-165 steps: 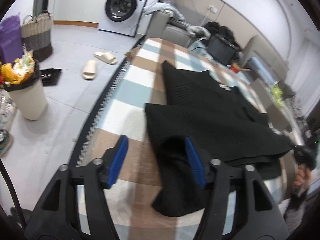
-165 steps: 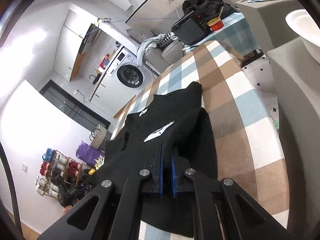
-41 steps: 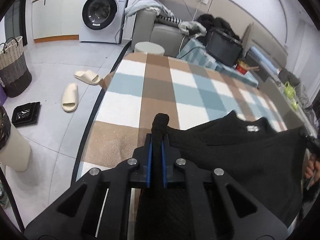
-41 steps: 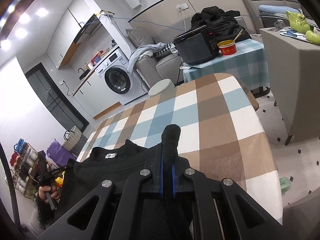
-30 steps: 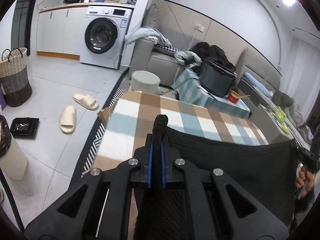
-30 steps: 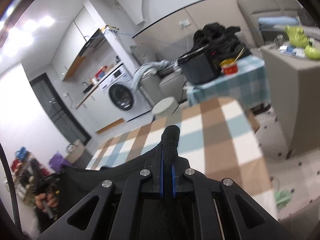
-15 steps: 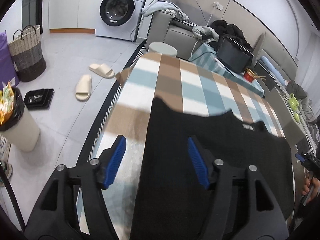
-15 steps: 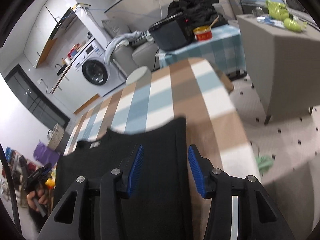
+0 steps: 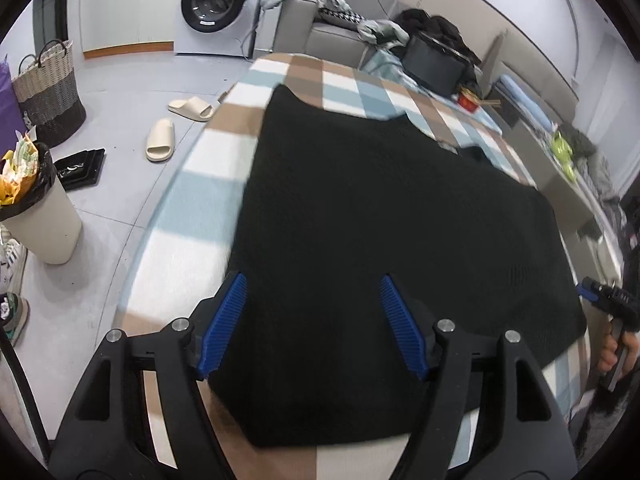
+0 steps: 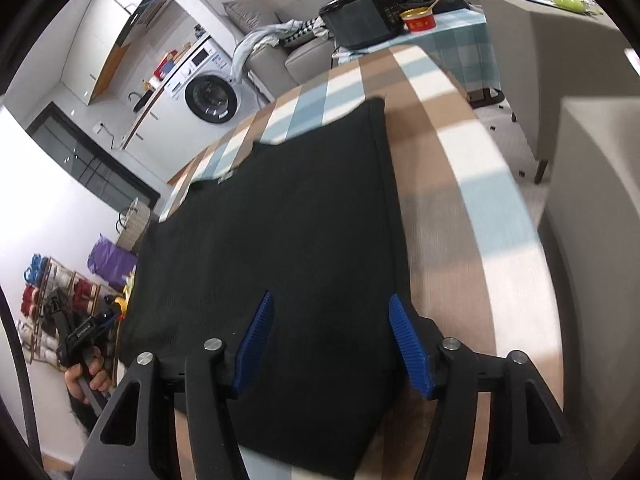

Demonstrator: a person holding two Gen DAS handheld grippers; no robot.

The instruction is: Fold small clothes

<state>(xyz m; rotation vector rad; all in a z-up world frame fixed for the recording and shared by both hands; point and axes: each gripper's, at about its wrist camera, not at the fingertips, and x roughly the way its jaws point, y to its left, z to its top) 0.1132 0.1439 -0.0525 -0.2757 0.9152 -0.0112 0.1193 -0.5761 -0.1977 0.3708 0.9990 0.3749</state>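
Note:
A black knit garment [image 9: 380,220] lies spread flat on the checked table [image 9: 192,200], shoulders at the far end. It also shows in the right wrist view [image 10: 280,240]. My left gripper [image 9: 312,316] is open and empty over the garment's near left corner. My right gripper [image 10: 332,332] is open and empty over its near right corner. The right gripper [image 9: 604,300] also shows at the far right of the left wrist view; the left gripper [image 10: 88,332] also shows at the left of the right wrist view.
On the floor left of the table are a white bin [image 9: 36,216], a woven basket [image 9: 48,84] and two slippers [image 9: 176,120]. A washing machine [image 9: 216,4], a sofa and a side table with a black cooker [image 10: 356,16] stand beyond. A grey cabinet [image 10: 592,160] is to the right.
Both grippers were shut on the garment's corners and held it up; they laid it flat on the table, opened and let go, and now hover lower over its near edge.

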